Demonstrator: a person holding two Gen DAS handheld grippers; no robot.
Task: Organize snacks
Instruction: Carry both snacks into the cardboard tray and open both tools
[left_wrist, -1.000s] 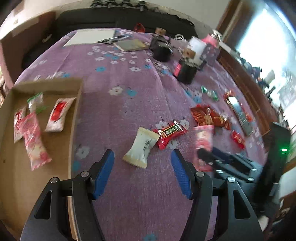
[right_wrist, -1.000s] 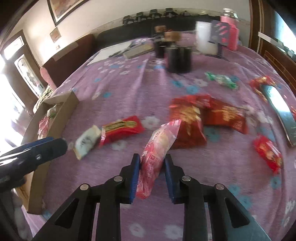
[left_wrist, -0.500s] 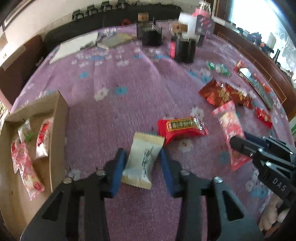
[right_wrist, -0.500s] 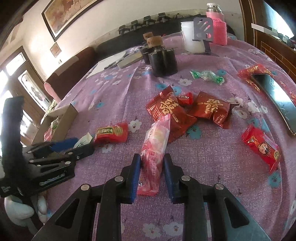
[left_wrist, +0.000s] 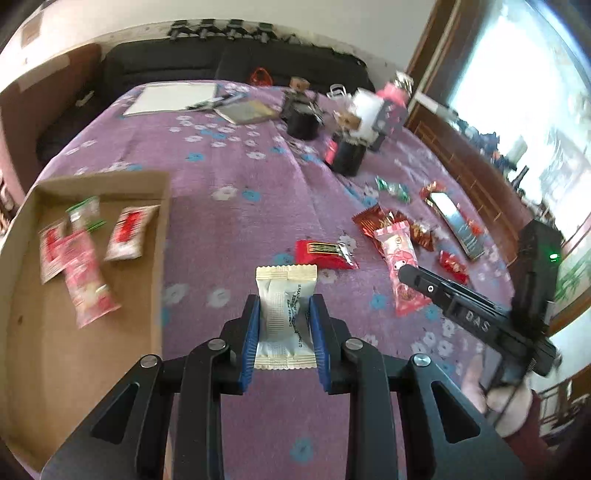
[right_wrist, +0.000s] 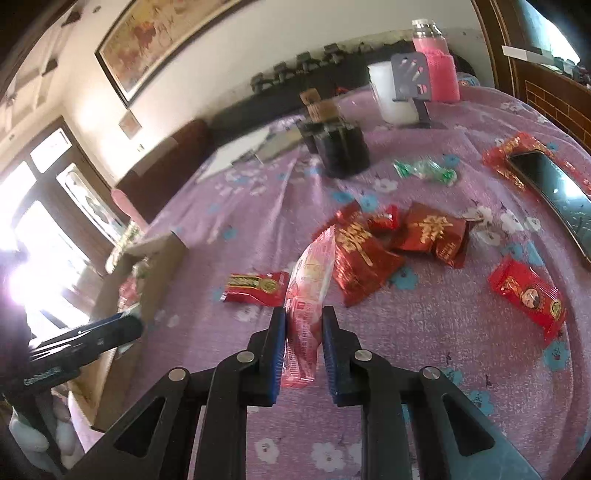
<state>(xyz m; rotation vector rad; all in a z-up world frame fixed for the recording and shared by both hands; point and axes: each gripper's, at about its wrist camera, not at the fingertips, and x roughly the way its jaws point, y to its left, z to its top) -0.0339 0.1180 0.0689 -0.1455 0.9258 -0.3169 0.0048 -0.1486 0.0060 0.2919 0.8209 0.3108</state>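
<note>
My left gripper (left_wrist: 284, 306) is shut on a cream-white snack packet (left_wrist: 285, 314) and holds it above the purple tablecloth. To its left lies a shallow cardboard box (left_wrist: 162, 221) with several red and pink packets inside. My right gripper (right_wrist: 303, 317) is shut on a pink snack packet (right_wrist: 308, 291), held upright above the cloth; it also shows in the left wrist view (left_wrist: 399, 266). A red bar packet (left_wrist: 325, 254) lies on the cloth, also in the right wrist view (right_wrist: 255, 286). Red packets (right_wrist: 391, 240) lie beyond it.
A red packet (right_wrist: 528, 295), green candy (right_wrist: 424, 171) and a phone (right_wrist: 554, 188) lie at the right. Black pots (right_wrist: 340, 147), a white cup (right_wrist: 391, 92) and a pink bottle (right_wrist: 436, 62) stand at the back. Papers (left_wrist: 170, 98) lie far left.
My left gripper has closed on the cream packet and lifted it off the cloth. The right gripper still holds the pink packet and has drifted left.
</note>
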